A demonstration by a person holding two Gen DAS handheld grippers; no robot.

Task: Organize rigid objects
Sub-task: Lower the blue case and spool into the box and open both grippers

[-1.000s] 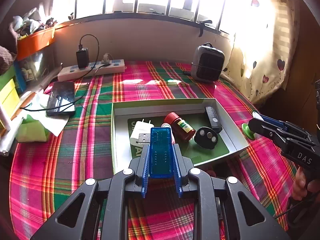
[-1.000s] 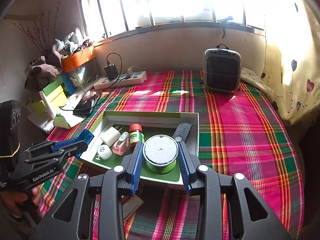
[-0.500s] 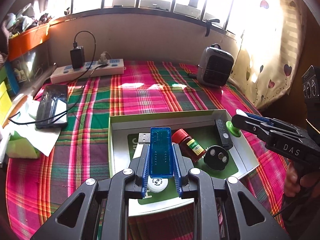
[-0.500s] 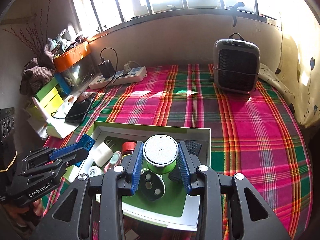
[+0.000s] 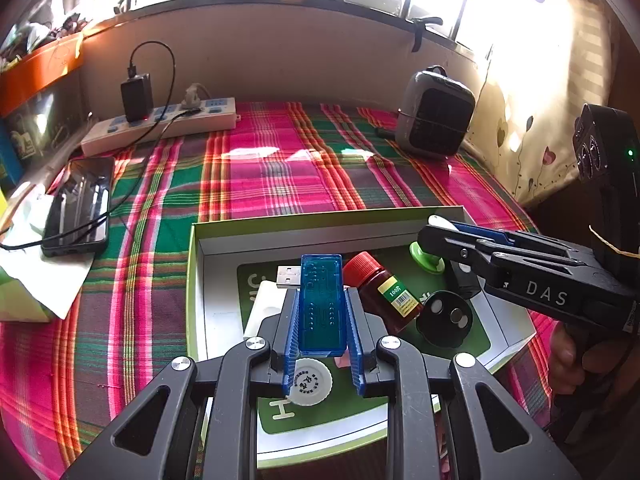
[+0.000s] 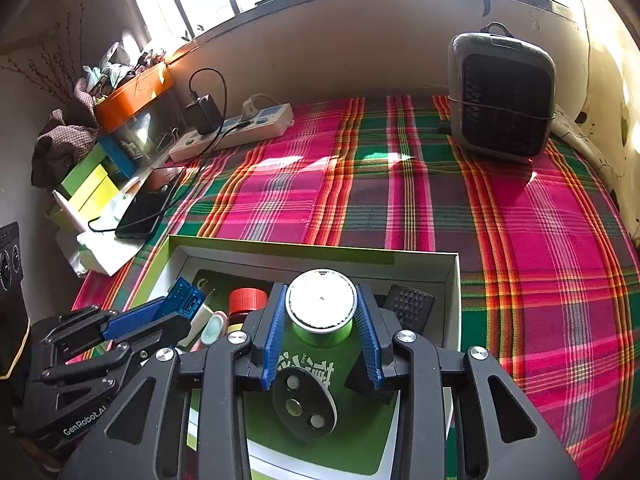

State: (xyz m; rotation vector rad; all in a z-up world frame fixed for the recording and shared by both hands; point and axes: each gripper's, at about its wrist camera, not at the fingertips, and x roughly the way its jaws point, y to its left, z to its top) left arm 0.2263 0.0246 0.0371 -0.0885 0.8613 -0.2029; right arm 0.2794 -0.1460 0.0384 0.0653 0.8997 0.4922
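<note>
My left gripper (image 5: 322,316) is shut on a translucent blue USB device (image 5: 321,304), held above the near-left part of the open green-rimmed box (image 5: 320,220). My right gripper (image 6: 322,320) is shut on a green spool with a white top (image 6: 322,306), held over the box (image 6: 312,250). Inside the box lie a red-capped brown bottle (image 5: 384,290), a black oval key fob (image 5: 444,322), a white charger (image 5: 264,306), a white round cap (image 5: 308,380) and a black remote (image 6: 410,306). The right gripper (image 5: 436,236) with the green spool (image 5: 426,258) also shows in the left wrist view.
A plaid cloth covers the table (image 5: 280,176). A grey heater (image 6: 500,96) stands at the back right. A power strip with a black adapter (image 5: 160,120) lies at the back left, a black phone (image 5: 78,204) on white paper further left. Boxes and an orange bin (image 6: 132,92) line the left wall.
Both grippers have moved forward over the box with their objects still held. The box contents now lie right below the fingers.
</note>
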